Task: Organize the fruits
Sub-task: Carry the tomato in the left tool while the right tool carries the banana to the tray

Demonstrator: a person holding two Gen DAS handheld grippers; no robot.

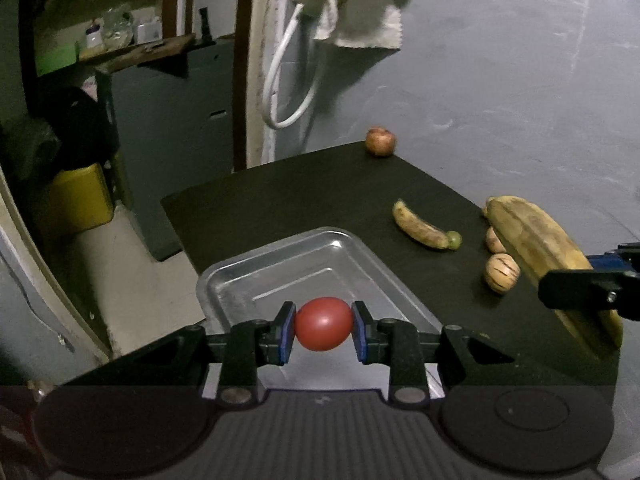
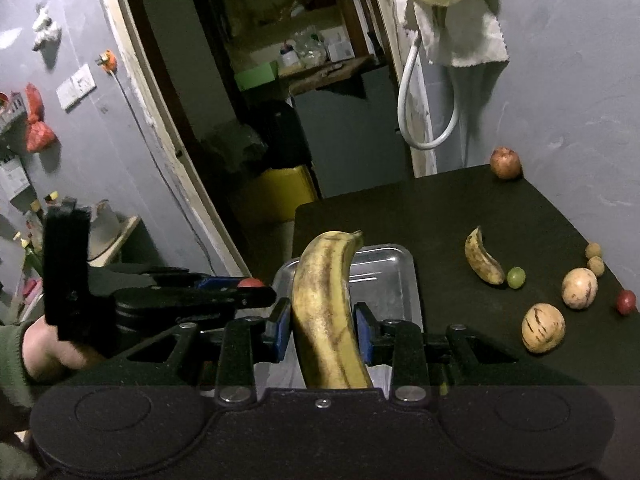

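My left gripper (image 1: pixel 324 326) is shut on a red tomato (image 1: pixel 324 323), held over the near part of a metal tray (image 1: pixel 320 258) on the black table. My right gripper (image 2: pixel 322 330) is shut on a large spotted banana (image 2: pixel 326 312), which stands upright in front of the tray (image 2: pixel 394 280). In the left wrist view that banana (image 1: pixel 536 240) and the right gripper (image 1: pixel 588 288) show at the right edge. In the right wrist view the left gripper (image 2: pixel 248 292) with the tomato (image 2: pixel 251 282) appears at the left, with a hand (image 2: pixel 48 350) behind it.
On the table lie a small banana (image 2: pixel 484 260) with a green grape (image 2: pixel 516 277), two striped pale fruits (image 2: pixel 543 328) (image 2: pixel 579 288), two small brown fruits (image 2: pixel 596 258), a small red fruit (image 2: pixel 625 301) and a reddish round fruit (image 2: pixel 506 163) at the far corner. A wall bounds the right side.
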